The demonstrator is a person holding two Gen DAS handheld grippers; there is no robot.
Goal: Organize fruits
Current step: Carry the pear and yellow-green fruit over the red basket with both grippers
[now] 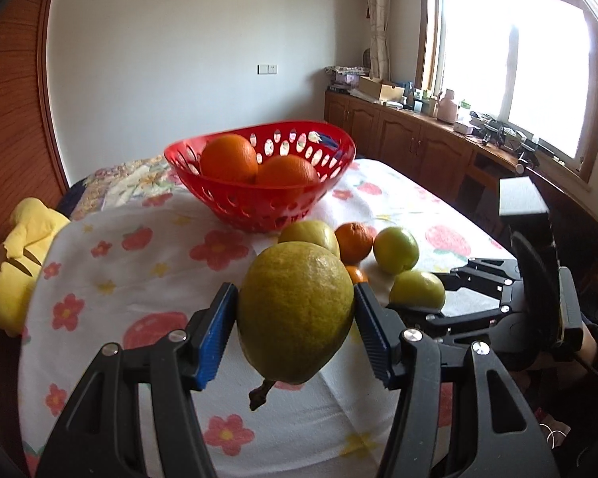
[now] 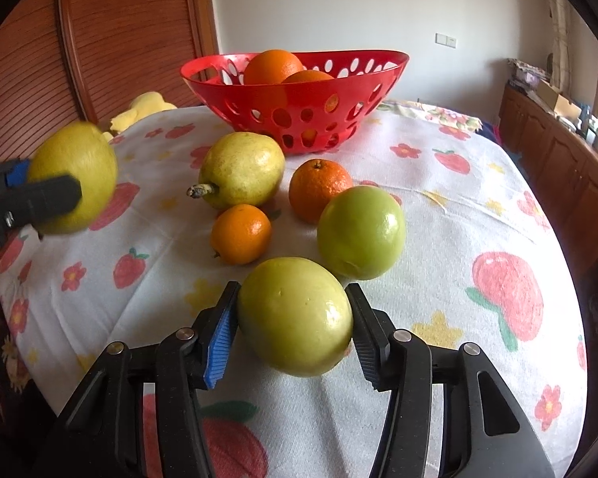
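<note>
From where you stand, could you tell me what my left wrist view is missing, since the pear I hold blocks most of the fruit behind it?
Observer: The second pear lies on its side on the cloth, stem toward the left of the right wrist view, just in front of the red basket.
Operator: Thank you. How many small oranges are out there?
Observer: Two: the larger mandarin and the smaller mandarin, in front of that pear.
Operator: And is the right hand-held gripper holding anything?
Observer: Yes, the right hand-held gripper has both pads against a green apple; another green apple sits just behind it.
</note>
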